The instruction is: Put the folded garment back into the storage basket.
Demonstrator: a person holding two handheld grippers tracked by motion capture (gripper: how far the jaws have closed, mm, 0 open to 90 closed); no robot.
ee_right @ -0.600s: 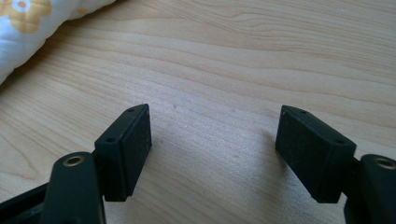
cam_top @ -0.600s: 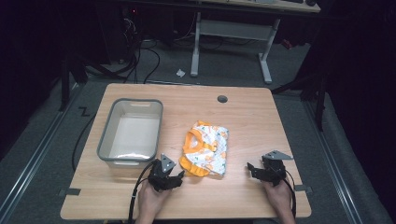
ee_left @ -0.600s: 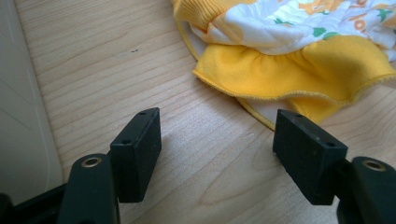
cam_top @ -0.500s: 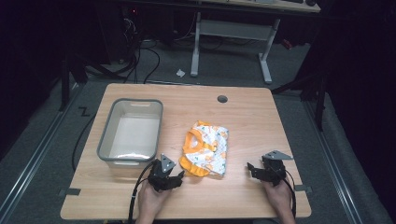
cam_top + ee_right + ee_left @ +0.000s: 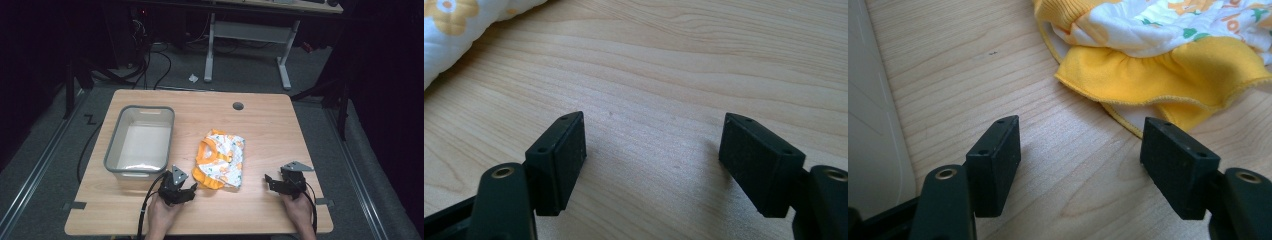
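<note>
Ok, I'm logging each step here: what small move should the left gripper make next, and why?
Probably ease the left gripper forward onto the yellow ruffled hem of the baby garment. Its jaws stand open with only bare table between them, and the hem lies just ahead, one pad already near its edge.

This looks like a lab or workroom: a bare wooden table (image 5: pixel 260 125) stands on grey carpet, cables (image 5: pixel 150 65) trail across the floor, and a desk frame (image 5: pixel 250 35) sits behind in darkness.
</note>
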